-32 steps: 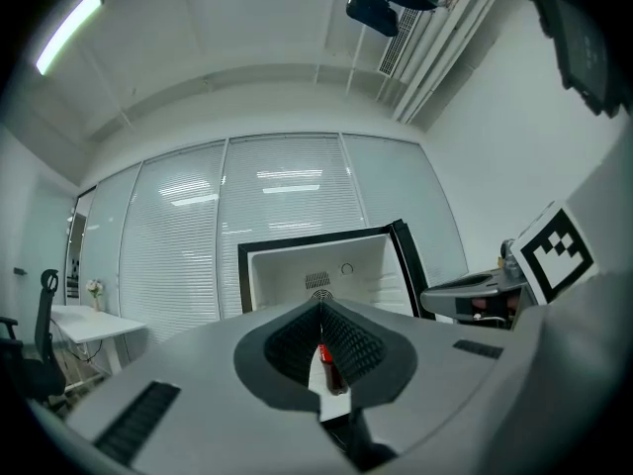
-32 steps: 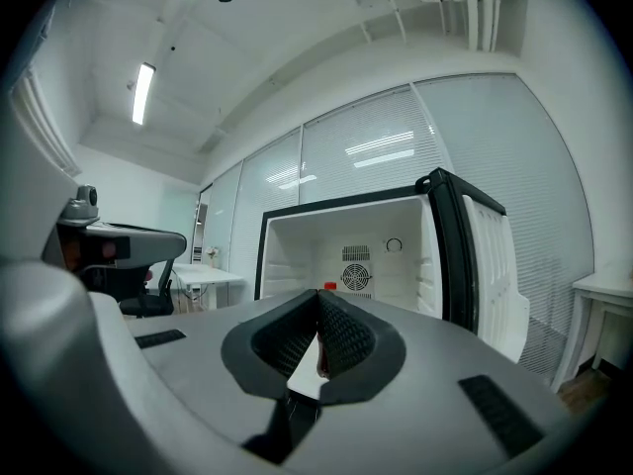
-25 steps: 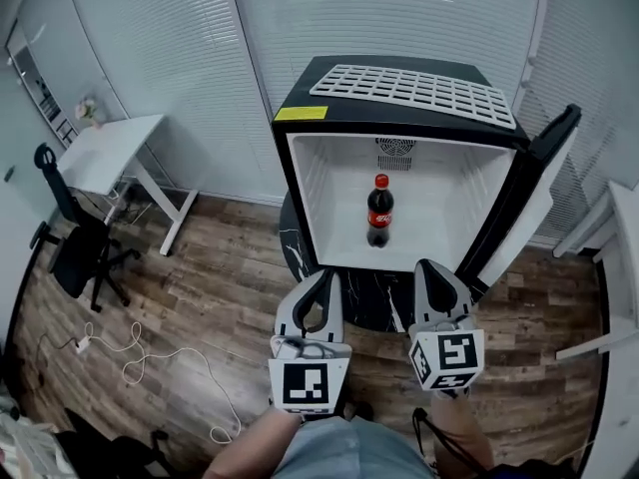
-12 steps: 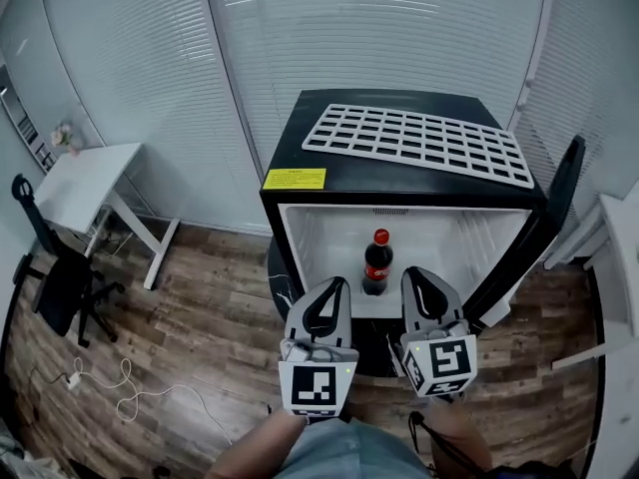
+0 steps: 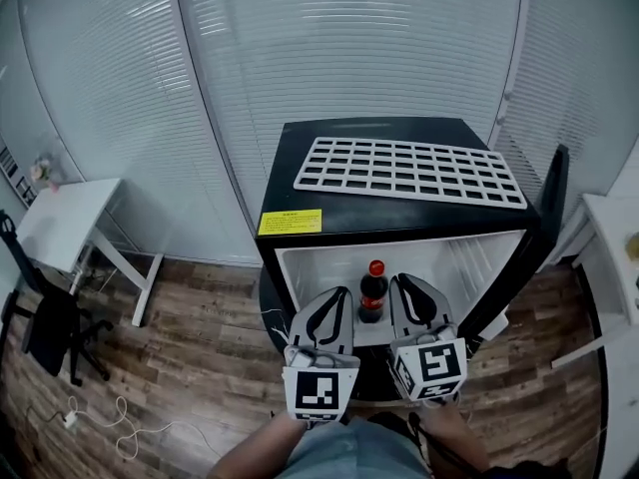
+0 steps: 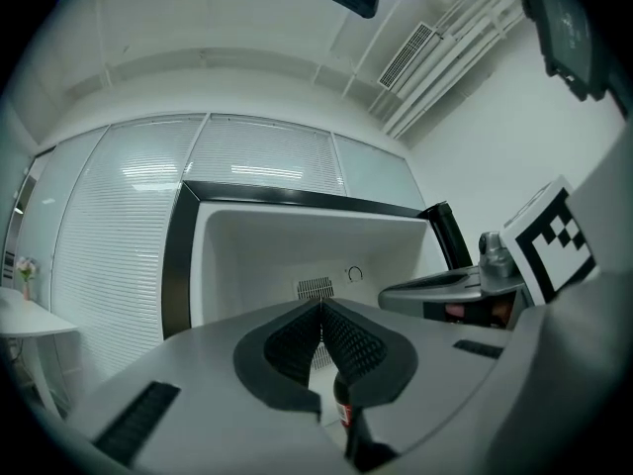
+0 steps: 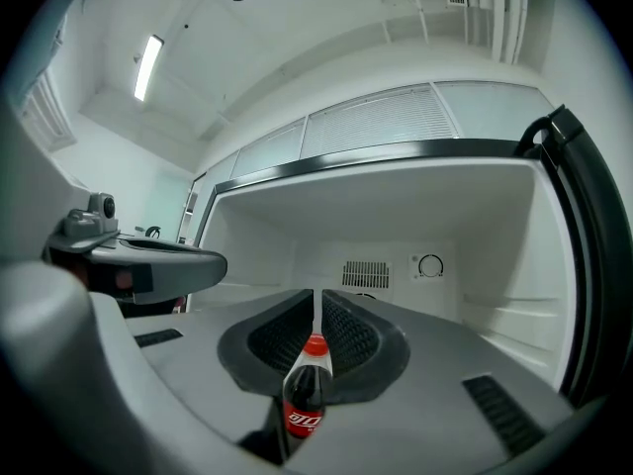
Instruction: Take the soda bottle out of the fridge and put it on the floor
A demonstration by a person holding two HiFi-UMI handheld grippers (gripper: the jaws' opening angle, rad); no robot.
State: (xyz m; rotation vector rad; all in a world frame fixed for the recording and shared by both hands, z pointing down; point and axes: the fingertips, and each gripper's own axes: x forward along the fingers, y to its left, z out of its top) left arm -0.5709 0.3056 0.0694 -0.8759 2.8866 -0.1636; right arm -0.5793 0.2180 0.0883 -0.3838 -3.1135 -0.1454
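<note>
- The soda bottle (image 5: pixel 372 292) stands upright, red cap up, on the white bottom of the fridge (image 5: pixel 419 224), close to its front edge.
- The door (image 5: pixel 547 203) hangs open at the right. A white rack (image 5: pixel 409 171) lies flat on the black top, and a yellow label (image 5: pixel 291 222) sits on the front edge at the left.
- From the head view both grippers point level into the opening, side by side, with the bottle between them. The left gripper (image 5: pixel 337 293) is just beside it on one side and the right gripper (image 5: pixel 402 281) just beside it on the other. Whether either one touches the bottle's side cannot be told.
- The left fingers (image 6: pixel 287 339) meet at the tips, with nothing between them. The bottle shows low in the gap behind the tips and is not gripped.
- The right fingers (image 7: pixel 351 334) are narrow, with only a thin slit at the tips, and they have just been opening. Nothing sits between the pads. The bottle shows low, just left of the middle, outside their grip.
- The wood floor (image 5: pixel 190 367) spreads around the fridge. A white desk (image 5: pixel 60 218) and a black chair (image 5: pixel 45 327) stand well apart at the left.
</note>
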